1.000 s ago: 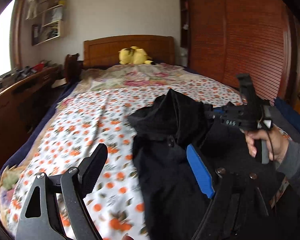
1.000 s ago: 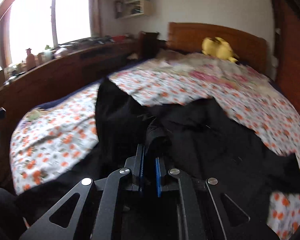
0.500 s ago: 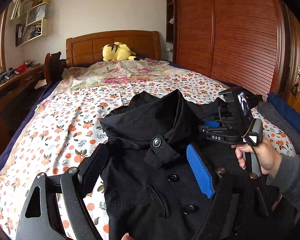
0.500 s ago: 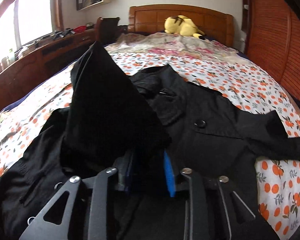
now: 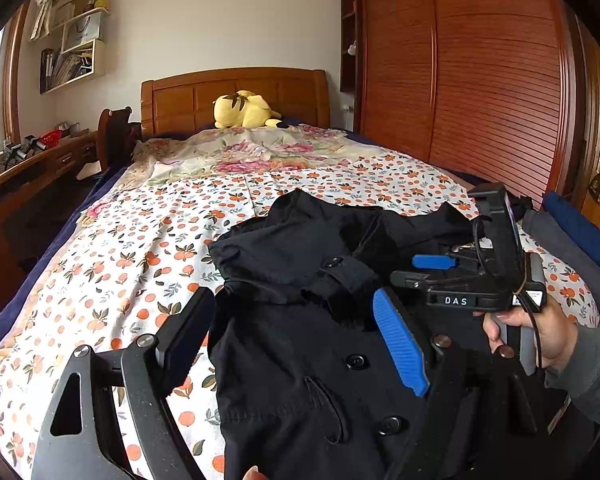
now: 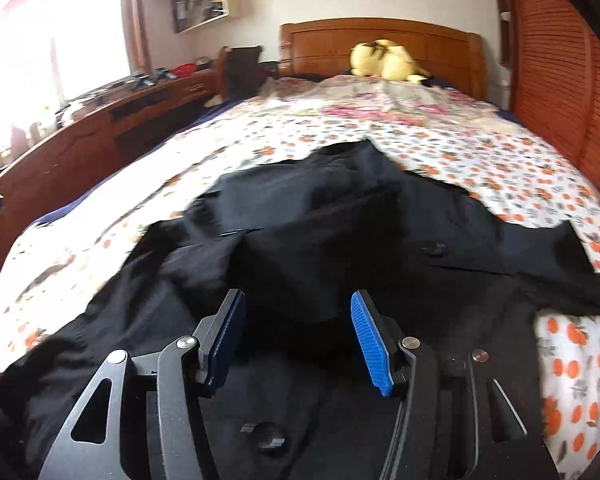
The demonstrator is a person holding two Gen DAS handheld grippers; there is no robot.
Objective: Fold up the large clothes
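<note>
A black buttoned coat point(image 5: 300, 360) lies on the orange-print bed sheet point(image 5: 132, 264), its sleeve folded across the chest with the cuff point(image 5: 348, 276) on top. It also shows in the right wrist view point(image 6: 360, 224). My left gripper point(image 5: 296, 336) is open and empty, its jaws wide over the coat's left edge. My right gripper point(image 6: 296, 332) is open and empty just above the folded sleeve. In the left wrist view the right gripper point(image 5: 440, 268) is held by a hand at the coat's right side.
A yellow plush toy point(image 5: 246, 110) lies by the wooden headboard point(image 5: 236, 92). A wooden desk point(image 5: 24, 176) with small items runs along the left. A slatted wardrobe point(image 5: 480, 72) stands on the right. Folded blue and grey cloth point(image 5: 572, 240) lies at the bed's right edge.
My right gripper carried the sleeve over the coat's chest, opened and let it go. The sleeve now lies flat. My left gripper stayed open.
</note>
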